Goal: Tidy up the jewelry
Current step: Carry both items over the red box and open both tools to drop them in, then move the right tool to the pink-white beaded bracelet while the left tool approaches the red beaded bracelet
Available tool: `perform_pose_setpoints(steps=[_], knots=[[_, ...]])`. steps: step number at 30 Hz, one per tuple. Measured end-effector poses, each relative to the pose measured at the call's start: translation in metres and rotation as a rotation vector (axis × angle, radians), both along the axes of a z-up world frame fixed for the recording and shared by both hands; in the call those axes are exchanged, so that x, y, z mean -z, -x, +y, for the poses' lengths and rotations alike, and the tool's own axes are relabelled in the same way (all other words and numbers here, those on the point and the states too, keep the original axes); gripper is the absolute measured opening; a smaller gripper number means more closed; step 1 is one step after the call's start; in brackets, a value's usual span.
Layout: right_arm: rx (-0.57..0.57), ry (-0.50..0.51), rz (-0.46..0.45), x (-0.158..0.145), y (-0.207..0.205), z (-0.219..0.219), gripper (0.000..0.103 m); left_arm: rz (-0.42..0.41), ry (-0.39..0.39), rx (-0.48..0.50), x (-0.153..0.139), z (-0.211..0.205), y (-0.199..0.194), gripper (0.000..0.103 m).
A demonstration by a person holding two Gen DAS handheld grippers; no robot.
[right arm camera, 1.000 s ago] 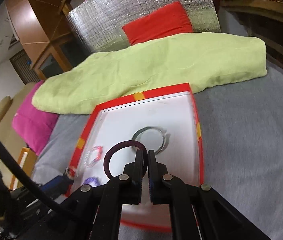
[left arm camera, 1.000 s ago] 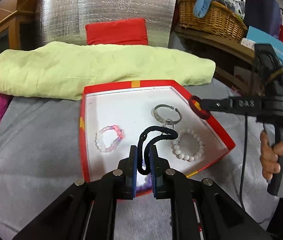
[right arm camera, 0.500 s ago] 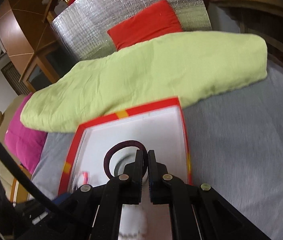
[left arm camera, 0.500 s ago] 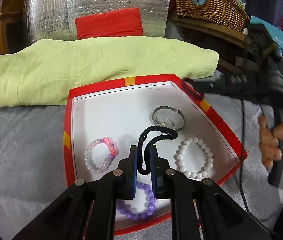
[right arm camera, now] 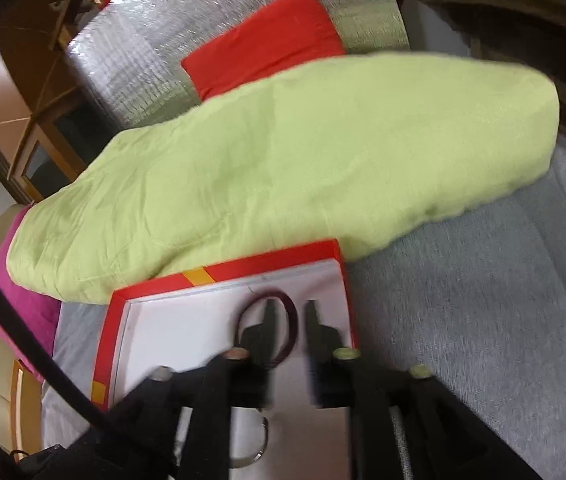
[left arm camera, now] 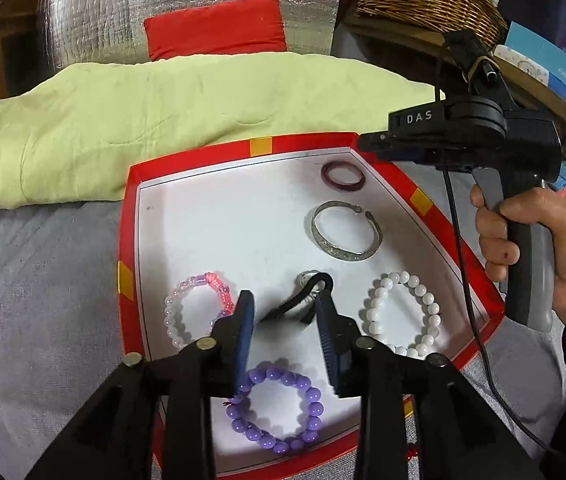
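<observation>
Big grey bedcover (left arm camera: 43, 288) underneath everything, lime-green quilt (left arm camera: 163, 128) bunched along the far side, silver padded headboard-ish thing (left arm camera: 187, 4) with a red cushion (left arm camera: 215, 28) behind that. Red-rimmed tray (left arm camera: 127, 240) with a white floor sitting in the middle, holding pretty much all the jewelry. Right gripper (right arm camera: 289, 320) hanging over the far right corner, fingers spread apart, gripping nothing, dark maroon ring band (left arm camera: 343, 176) lying flat on the tray floor right there. Left gripper (left arm camera: 285, 316) over the near middle, jaws wide apart too, black cord (left arm camera: 303, 300) with a small silver ring (left arm camera: 309, 280) lying loose between them. Silver cuff bangle (left arm camera: 347, 232) just far of that, white bead bracelet (left arm camera: 401, 312) to the right, pink and clear bead bracelet (left arm camera: 195, 308) to the left, purple bead bracelet (left arm camera: 275, 412) nearest. Looks like a drop-off step on both sides, so best bet: lift straight up and back, no sideways drag, since that cord could easily snag a fingertip and get yanked across the purple or white beads. Same deal on the right, clear the maroon band before swinging away. Worth keeping pieces apart, not overlapping. Right view pretty blurry, so hard to say whether anything touches there.
</observation>
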State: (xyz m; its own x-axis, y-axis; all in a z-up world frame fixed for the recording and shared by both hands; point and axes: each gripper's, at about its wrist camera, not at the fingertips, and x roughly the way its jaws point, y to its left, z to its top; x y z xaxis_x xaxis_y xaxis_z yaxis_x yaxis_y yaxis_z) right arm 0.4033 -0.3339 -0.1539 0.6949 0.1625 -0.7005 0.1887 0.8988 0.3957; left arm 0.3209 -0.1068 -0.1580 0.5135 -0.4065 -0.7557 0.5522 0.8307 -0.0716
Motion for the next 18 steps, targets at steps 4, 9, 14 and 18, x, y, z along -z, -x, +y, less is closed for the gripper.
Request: perform_pose_setpoints(steps=[4,9,14,18], knots=[[0.023,-0.027,-0.02,-0.003,0.013,-0.01,0.039,-0.022,-0.017,0.0,-0.004,0.001,0.005,0.041],[0.024,-0.012,-0.068,-0.023,0.042,-0.012,0.039,-0.056,-0.011,-0.064,-0.016,0.021,0.006,0.046],[0.006,-0.022,-0.089,-0.039,0.076,-0.005,0.039,-0.091,-0.011,-0.127,-0.028,0.04,0.014,0.05],[-0.005,-0.025,-0.124,-0.05,0.105,0.003,0.039,-0.134,-0.03,-0.149,-0.033,0.049,0.031,0.059]])
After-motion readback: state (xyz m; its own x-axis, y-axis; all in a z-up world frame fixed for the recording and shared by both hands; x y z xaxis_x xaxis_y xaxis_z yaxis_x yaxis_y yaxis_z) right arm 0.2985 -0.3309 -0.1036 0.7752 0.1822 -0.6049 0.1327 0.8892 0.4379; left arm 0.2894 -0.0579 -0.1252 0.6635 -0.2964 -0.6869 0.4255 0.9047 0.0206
